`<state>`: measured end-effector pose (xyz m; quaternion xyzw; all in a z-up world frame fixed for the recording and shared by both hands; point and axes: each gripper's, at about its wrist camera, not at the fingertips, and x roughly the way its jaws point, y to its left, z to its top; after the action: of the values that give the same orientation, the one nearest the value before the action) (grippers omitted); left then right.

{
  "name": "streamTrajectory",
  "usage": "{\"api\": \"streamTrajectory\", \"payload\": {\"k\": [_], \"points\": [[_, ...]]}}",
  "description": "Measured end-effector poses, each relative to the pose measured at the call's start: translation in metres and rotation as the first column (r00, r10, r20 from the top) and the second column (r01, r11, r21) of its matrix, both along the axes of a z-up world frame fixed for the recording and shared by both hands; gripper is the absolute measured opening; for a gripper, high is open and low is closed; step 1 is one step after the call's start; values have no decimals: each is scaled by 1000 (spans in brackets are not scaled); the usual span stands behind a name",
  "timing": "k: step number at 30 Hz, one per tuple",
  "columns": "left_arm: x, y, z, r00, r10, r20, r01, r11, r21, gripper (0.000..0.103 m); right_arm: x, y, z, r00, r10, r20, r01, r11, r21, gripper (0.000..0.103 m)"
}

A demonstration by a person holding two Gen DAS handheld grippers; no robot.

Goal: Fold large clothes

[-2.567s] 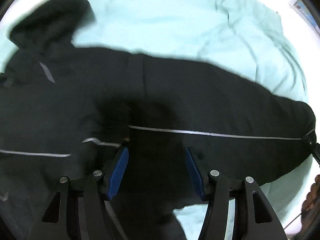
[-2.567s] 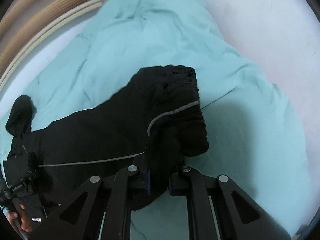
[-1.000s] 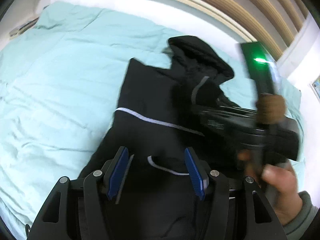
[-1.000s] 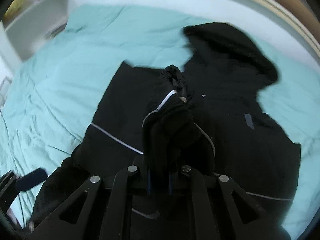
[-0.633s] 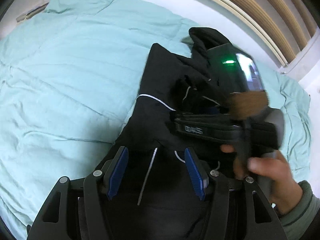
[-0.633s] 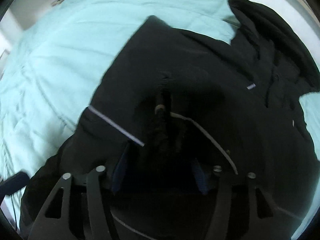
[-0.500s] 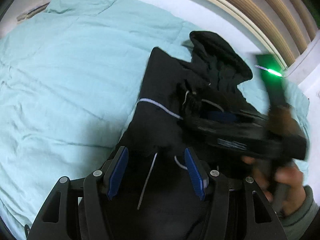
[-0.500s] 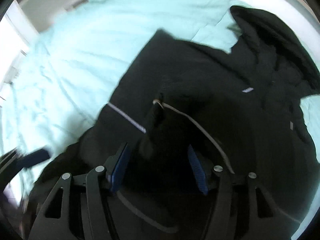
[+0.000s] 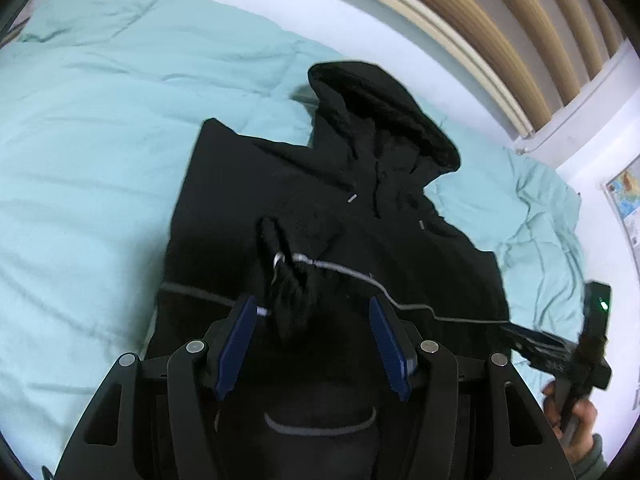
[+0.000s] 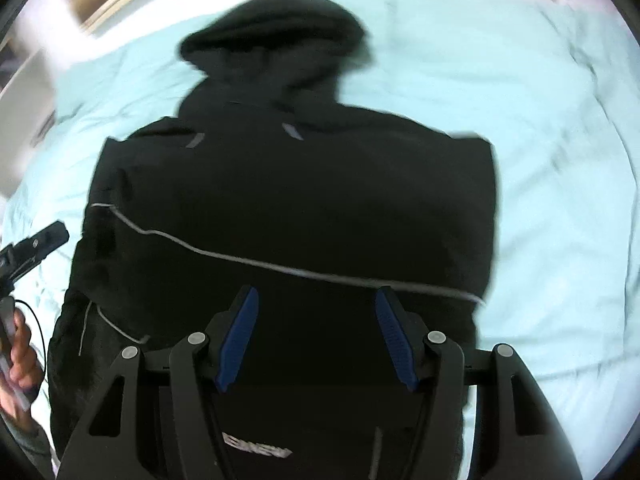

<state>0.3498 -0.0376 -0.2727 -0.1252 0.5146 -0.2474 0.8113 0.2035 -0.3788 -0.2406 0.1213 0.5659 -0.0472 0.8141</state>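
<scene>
A black hooded jacket (image 9: 360, 220) lies flat on a teal duvet (image 9: 100, 140), its hood (image 9: 380, 112) towards the headboard. One sleeve is folded across the chest, and its cuff (image 9: 286, 280) lies just ahead of my left gripper (image 9: 312, 320). That gripper hangs open over the jacket's lower part with nothing between its pads. In the right wrist view the jacket (image 10: 300, 200) fills the middle, with a grey stripe across it. My right gripper (image 10: 316, 320) is open above it and holds nothing.
A slatted wooden headboard (image 9: 500, 20) runs behind the bed. A poster (image 9: 628, 200) hangs on the right wall. The duvet (image 10: 540, 160) spreads wide on both sides of the jacket. A hand (image 10: 20, 356) holds the left gripper at the left edge.
My right gripper opened and let the sleeve cuff drop onto the jacket's chest, then swung away to the right side. The left gripper shifted a little over the jacket and stayed open.
</scene>
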Motion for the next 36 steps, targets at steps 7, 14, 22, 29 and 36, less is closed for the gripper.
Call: {"api": "streamTrajectory", "payload": {"k": [7, 14, 22, 29, 36], "points": [[24, -27, -34, 998, -2, -68, 9, 995, 102, 20, -19, -17, -2, 1000, -28, -5, 28, 999, -28, 63], [18, 38, 31, 992, 93, 88, -68, 964, -256, 17, -24, -30, 11, 997, -55, 54, 56, 998, -33, 63], [57, 84, -35, 978, 161, -134, -181, 970, -159, 10, 19, -13, -27, 998, -64, 20, 66, 991, -119, 63], [29, 85, -30, 979, 195, -56, -200, 974, -107, 9, 38, 5, -64, 997, -4, -81, -16, 969, -247, 67], [19, 13, 39, 993, -21, 117, 32, 995, -99, 23, 21, -2, -24, 1000, -20, 21, 23, 988, -152, 66]]}}
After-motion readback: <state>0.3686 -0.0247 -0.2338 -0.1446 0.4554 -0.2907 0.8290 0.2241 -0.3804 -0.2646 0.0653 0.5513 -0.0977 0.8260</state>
